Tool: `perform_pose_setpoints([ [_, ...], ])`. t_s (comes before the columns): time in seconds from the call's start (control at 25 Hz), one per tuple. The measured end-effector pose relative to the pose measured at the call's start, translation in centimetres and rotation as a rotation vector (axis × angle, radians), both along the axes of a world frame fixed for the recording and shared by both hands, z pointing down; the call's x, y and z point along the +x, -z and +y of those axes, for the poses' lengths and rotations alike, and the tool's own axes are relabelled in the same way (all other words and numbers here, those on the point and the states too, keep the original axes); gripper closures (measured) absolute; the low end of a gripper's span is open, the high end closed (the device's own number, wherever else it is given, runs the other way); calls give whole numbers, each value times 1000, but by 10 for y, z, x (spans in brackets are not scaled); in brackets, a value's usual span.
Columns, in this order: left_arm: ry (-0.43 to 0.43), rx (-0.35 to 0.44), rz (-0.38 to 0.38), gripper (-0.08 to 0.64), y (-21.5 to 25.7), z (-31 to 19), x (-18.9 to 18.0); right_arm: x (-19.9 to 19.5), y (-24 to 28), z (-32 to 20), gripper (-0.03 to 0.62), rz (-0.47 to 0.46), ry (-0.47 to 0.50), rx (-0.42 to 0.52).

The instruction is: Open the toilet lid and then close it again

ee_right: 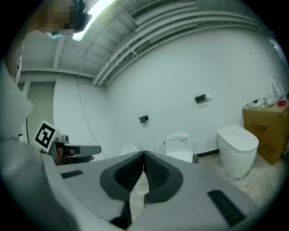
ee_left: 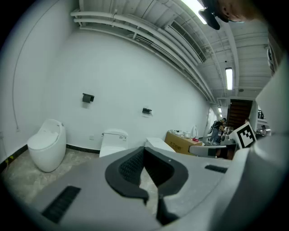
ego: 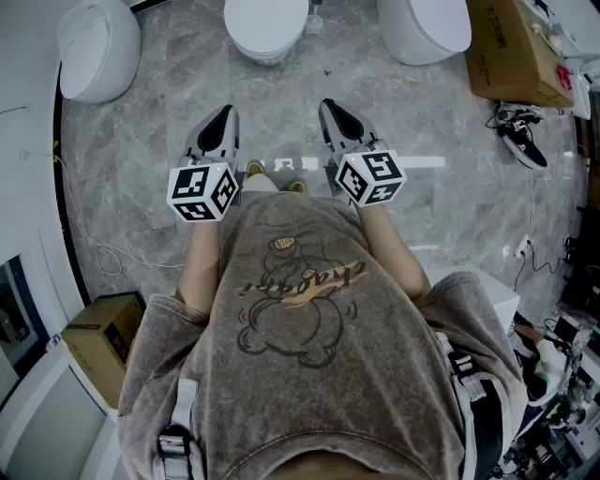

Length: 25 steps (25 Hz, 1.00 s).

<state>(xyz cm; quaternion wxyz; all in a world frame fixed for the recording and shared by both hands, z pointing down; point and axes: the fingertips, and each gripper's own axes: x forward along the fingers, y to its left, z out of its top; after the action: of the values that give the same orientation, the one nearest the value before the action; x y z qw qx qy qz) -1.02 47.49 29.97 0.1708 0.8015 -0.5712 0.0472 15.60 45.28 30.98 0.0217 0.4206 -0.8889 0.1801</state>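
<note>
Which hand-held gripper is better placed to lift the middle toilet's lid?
Left hand-held gripper, barely: its tip lines up with the middle toilet; the right hand-held gripper sits just outside. Both shut.

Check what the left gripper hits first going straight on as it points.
Nothing near. The left gripper, shut, aims across the floor at the middle toilet: probably that first, though depth is unclear.

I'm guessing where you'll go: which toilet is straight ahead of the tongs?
The middle toilet; the left toilet and right toilet stand off to the sides.

Seemingly open floor [ego: 281, 112] before middle toilet [ego: 266, 28]
</note>
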Motion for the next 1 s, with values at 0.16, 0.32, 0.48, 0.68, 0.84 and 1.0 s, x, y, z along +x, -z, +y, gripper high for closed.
perform_pose_setpoints([
  [0.16, -5, -7, 3, 552, -5, 5, 5, 2, -2, 5, 566, -16, 1, 7],
  [0.32, -4, -28, 11, 552, -16, -1, -2, -3, -9, -2, 566, -40, -4, -4],
  [0.48, -23, -27, 25, 552, -24, -24, -8, -10, -20, -23, 565, -25, -14, -15],
  [0.68, -44, -32, 19, 552, -37, -76, -23, -29, -32, -72, 565, 0, -8, -22],
  [0.84, -58, -81, 12, 552, -68, -128, -35, -45, -59, -123, 565, 16, -12, -47],
  [1.0, -79, -140, 12, 552, -122, -191, -39, -61, -113, -179, 566, 43, -3, -104],
])
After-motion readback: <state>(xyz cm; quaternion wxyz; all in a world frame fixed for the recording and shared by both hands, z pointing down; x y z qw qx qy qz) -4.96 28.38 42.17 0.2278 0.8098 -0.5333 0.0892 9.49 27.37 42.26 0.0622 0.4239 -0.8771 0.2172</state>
